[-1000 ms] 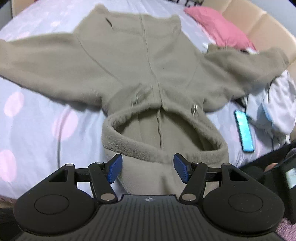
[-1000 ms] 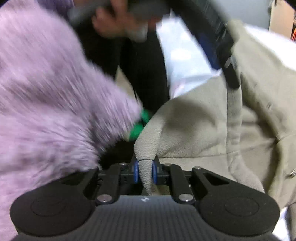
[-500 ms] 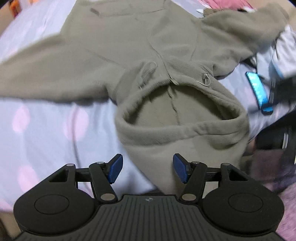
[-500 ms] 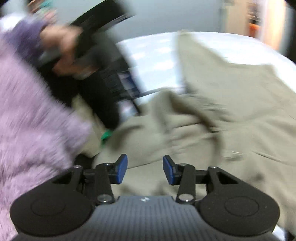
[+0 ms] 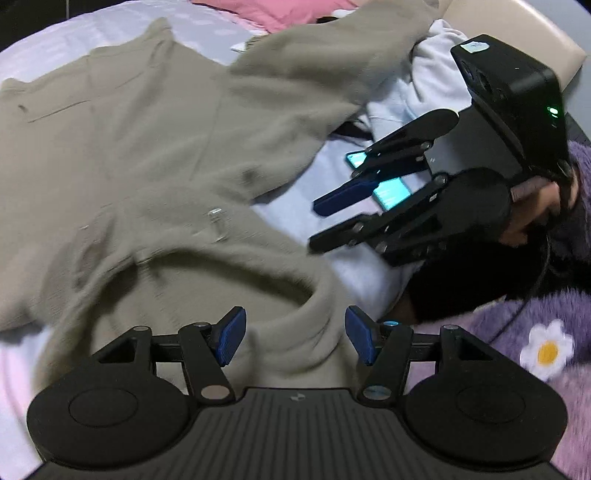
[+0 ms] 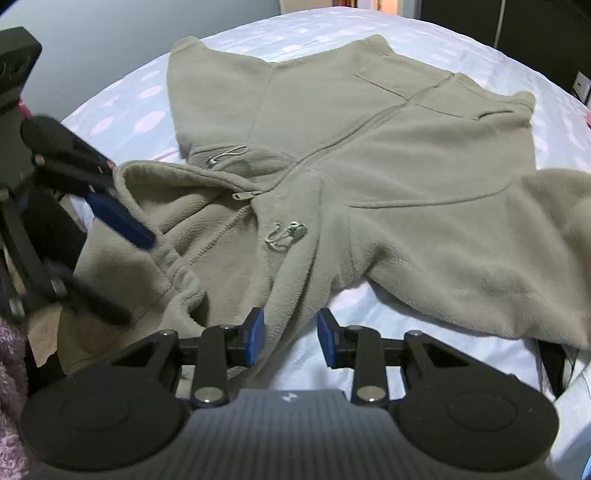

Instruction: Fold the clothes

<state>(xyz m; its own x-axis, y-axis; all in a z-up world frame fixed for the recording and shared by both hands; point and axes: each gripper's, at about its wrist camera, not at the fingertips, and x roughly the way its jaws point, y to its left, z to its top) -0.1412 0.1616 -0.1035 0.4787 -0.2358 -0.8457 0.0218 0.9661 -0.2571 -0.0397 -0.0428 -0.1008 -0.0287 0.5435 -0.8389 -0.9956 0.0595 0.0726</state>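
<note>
An olive fleece hoodie point(image 5: 147, 140) point(image 6: 369, 147) lies spread face up on the bed, its hood toward me. My left gripper point(image 5: 295, 339) hovers open over the hood's rim point(image 5: 229, 258), with fabric under the gap and both pads clear of it. It shows blurred in the right wrist view, as the left gripper point(image 6: 135, 277) at the hood's left side. My right gripper point(image 6: 291, 336) has its jaws closing around the hood's right edge, which lies between the pads unpinched. From the left wrist view that right gripper point(image 5: 321, 221) sits beside the hood, over the sheet.
A phone point(image 5: 391, 192) with a lit screen lies on the sheet behind the right gripper. White clothing point(image 5: 436, 66) and a pink pillow point(image 5: 295, 11) lie beyond the right sleeve. A fluffy purple sleeve point(image 5: 546, 350) with a daisy is at lower right. The sheet point(image 6: 147, 122) has pink dots.
The right gripper let go of the hood edge it pinched, opened, and swung round to face the hoodie. The left gripper slid toward the hood's right side and rolled.
</note>
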